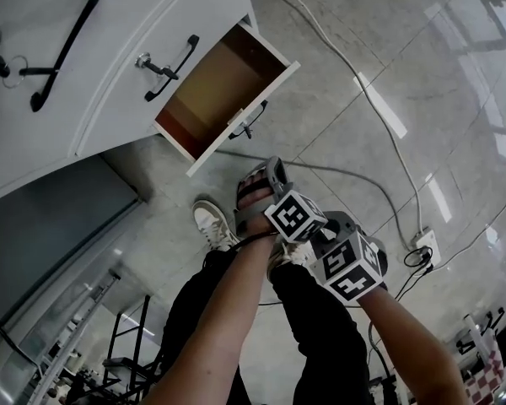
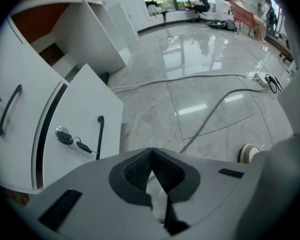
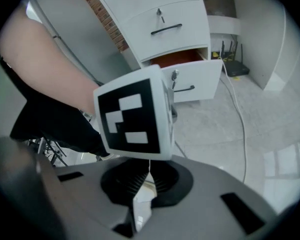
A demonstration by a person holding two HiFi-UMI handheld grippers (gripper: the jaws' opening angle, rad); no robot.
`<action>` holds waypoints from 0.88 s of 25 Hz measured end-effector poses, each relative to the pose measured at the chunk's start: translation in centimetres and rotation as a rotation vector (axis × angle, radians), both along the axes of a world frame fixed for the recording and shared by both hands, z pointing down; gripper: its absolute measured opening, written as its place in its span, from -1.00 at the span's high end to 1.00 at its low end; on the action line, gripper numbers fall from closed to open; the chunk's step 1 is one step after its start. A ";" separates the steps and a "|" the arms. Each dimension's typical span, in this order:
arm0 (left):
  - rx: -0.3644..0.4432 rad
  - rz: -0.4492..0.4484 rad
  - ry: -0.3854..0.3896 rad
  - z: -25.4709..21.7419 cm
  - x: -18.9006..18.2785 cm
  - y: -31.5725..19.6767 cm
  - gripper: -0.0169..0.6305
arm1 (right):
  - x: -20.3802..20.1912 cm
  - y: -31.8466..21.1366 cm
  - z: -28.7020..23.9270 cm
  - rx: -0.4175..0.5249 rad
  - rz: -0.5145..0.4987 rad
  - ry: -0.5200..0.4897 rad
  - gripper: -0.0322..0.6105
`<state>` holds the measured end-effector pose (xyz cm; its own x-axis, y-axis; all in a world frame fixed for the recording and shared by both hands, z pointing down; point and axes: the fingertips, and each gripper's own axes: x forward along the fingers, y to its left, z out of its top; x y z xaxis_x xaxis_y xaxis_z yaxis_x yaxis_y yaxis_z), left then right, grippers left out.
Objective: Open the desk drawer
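Left tool (image 1: 272, 171) and right tool (image 3: 149, 173): 2 side by side, jaws together, empty. Drawer (image 1: 223, 83) stands pulled out ahead, well apart, handle (image 1: 251, 125) facing them; left tool nearer.

Glossy grey tiled floor (image 1: 455, 74) fills the right and centre of the frame. A grey cable (image 1: 379, 112) runs from top centre down to a white power strip (image 1: 424, 245) at lower right. A white drawer cabinet (image 1: 110, 49) stands at upper left. A white shoe (image 1: 212, 224) is planted at centre.
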<state>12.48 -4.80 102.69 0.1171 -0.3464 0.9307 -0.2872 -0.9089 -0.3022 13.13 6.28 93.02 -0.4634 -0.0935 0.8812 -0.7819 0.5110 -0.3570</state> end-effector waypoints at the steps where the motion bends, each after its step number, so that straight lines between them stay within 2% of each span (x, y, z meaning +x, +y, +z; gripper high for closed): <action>1: -0.003 0.005 0.004 -0.1 0.1 0.7 0.93 | 0.4 0.5 0.1 -0.006 0.006 0.006 0.85; 8: -0.057 -0.008 0.038 -3.7 -0.3 3.2 0.93 | 0.8 1.5 -1.8 -0.014 0.055 0.042 0.85; 13: -0.094 -0.123 0.053 -8.7 -2.5 2.3 0.93 | -1.1 1.6 -6.3 -0.011 0.025 0.041 0.85; 18: -0.090 -0.151 0.048 -14.3 -5.3 1.0 0.93 | -3.2 0.8 -11.6 0.009 -0.002 0.040 0.85; 22: -0.131 -0.223 0.065 -18.3 -7.1 0.6 0.93 | -4.6 -0.1 -15.3 0.016 -0.020 0.046 0.85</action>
